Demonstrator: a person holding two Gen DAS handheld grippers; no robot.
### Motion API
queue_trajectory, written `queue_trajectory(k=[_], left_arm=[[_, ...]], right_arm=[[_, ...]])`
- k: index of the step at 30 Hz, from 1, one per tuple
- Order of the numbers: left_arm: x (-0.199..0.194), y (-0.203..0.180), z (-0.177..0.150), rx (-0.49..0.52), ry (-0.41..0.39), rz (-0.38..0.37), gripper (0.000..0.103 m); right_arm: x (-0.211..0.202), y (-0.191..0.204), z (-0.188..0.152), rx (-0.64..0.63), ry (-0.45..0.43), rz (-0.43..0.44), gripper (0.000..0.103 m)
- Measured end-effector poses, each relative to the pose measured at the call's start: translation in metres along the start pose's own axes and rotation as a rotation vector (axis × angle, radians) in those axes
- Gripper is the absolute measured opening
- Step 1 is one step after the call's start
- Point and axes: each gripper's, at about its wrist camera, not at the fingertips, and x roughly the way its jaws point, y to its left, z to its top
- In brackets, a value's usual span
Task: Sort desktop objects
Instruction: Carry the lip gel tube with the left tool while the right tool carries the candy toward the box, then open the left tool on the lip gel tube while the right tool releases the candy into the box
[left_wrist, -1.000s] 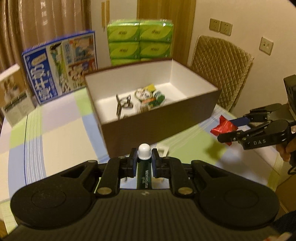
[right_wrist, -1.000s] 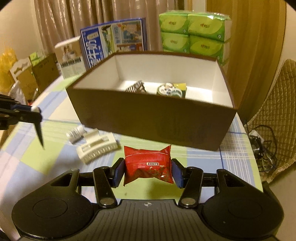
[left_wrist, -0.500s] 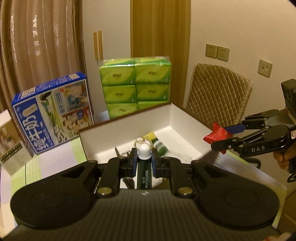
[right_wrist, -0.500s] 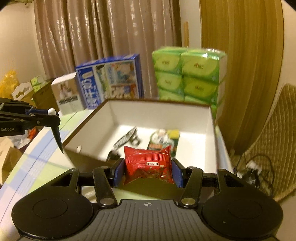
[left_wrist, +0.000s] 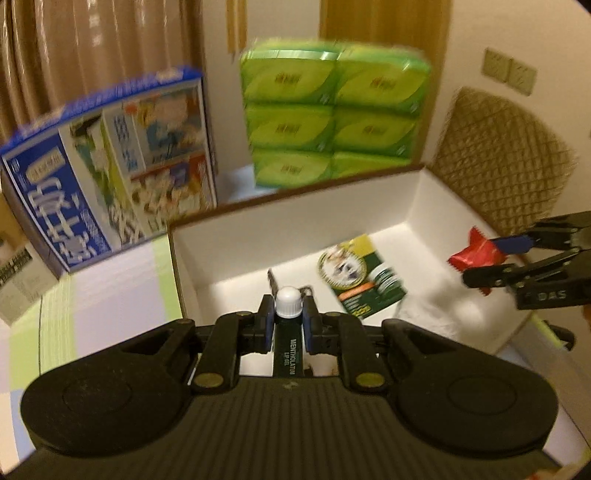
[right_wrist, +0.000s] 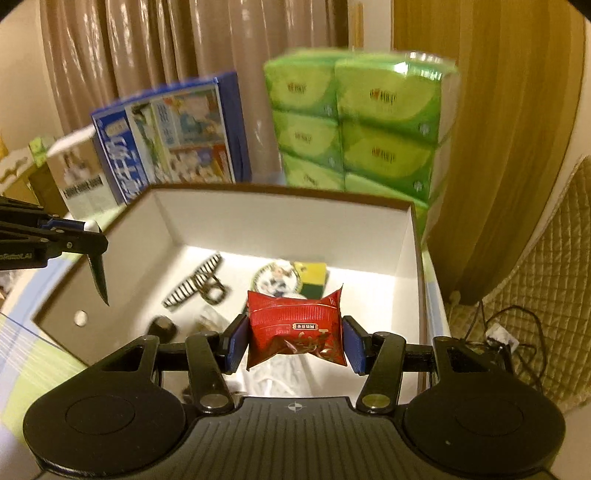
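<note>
My left gripper (left_wrist: 288, 319) is shut on a dark green lip gel tube with a white cap (left_wrist: 288, 334), held above the near left part of the brown box with white inside (left_wrist: 295, 221). My right gripper (right_wrist: 295, 338) is shut on a red snack packet (right_wrist: 295, 326), held over the box (right_wrist: 280, 218). The right gripper also shows in the left wrist view (left_wrist: 517, 266) with the packet (left_wrist: 474, 254). In the box lie a striped hair clip (right_wrist: 195, 282), a green and yellow packet (left_wrist: 360, 277) and white crumpled material (left_wrist: 436, 314).
A blue printed carton (left_wrist: 110, 166) and a stack of green tissue packs (left_wrist: 332, 114) stand behind the box. A small white carton (right_wrist: 79, 173) stands at far left. A quilted chair (left_wrist: 506, 158) is at the right, with cables (right_wrist: 506, 343) on the floor.
Both grippers have moved forward and up from the table in front of the box to over its inside, each still holding its item.
</note>
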Motion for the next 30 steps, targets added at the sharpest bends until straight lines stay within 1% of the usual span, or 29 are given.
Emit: queue_trajectory(k=[4,7,12,16,21,25,27,30], left_arm=[[0.027,0.0,-0.001,-0.013,0.068,0.038,0.012],[0.048,-0.002,-0.002,-0.014,0.13,0.092,0.012],[0.071,-0.002,-0.004,-0.043,0.193,0.141,0.012],[0.081,-0.004,-0.005,-0.04,0.21,0.153,0.012],[0.091,-0.004,-0.004,-0.054,0.226,0.151,0.012],[0.092,-0.004,-0.003,-0.058,0.221,0.153,0.013],[0.091,-0.003,-0.002,-0.06,0.219,0.151,0.014],[0.09,-0.004,-0.001,-0.059,0.215,0.142,0.02]], right_arm=[[0.016,-0.008,0.001,-0.037,0.043,0.001,0.051],[0.029,-0.013,0.004,-0.068,0.073,-0.001,0.051],[0.044,-0.019,0.006,-0.136,0.107,0.02,0.051],[0.049,-0.02,0.007,-0.189,0.12,0.034,0.051],[0.054,-0.02,0.01,-0.229,0.122,0.028,0.051],[0.06,-0.018,0.011,-0.306,0.129,0.015,0.051],[0.062,-0.017,0.009,-0.348,0.135,0.009,0.051],[0.063,-0.017,0.008,-0.392,0.141,0.006,0.051]])
